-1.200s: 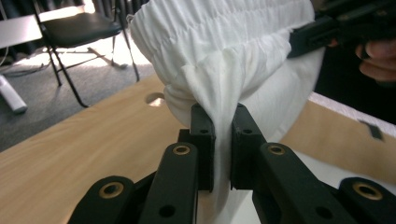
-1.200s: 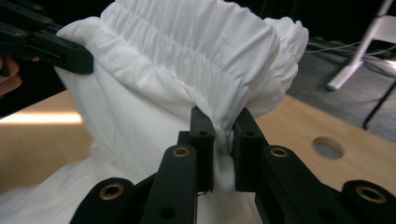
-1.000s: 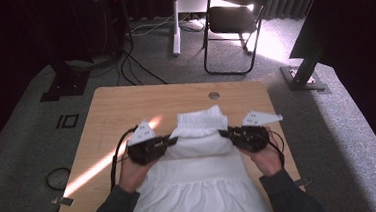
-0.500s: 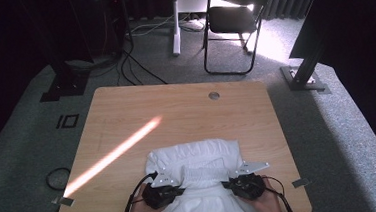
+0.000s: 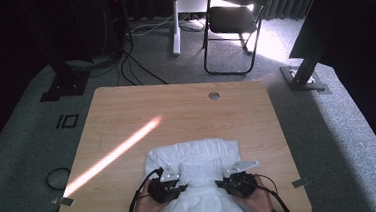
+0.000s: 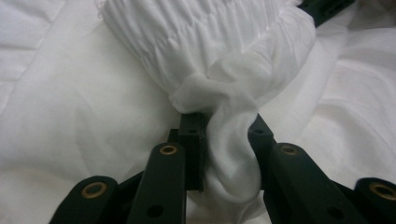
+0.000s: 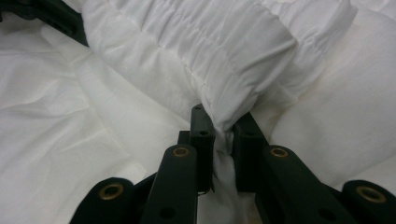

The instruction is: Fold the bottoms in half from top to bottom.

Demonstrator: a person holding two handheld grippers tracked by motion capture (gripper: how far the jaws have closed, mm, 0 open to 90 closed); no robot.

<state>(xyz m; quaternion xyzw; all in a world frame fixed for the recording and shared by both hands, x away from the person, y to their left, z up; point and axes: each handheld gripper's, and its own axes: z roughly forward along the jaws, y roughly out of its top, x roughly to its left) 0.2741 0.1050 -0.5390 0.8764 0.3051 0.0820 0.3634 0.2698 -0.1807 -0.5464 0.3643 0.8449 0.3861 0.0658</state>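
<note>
Two ends of a white garment (image 5: 196, 185) are held low at the 6 o'clock edge of the wooden table (image 5: 176, 112), its gathered band running 9 to 3 between the tongs: the left gripper (image 5: 180, 187), whose jaws have just been opening, has cloth bunched loosely between them, while the right gripper (image 5: 223, 182) is pinched on the band's corner. Both hands sit equally near. Grey carpet, cables (image 5: 137, 49) and a folding chair (image 5: 235, 27) are seen at 12.
</note>
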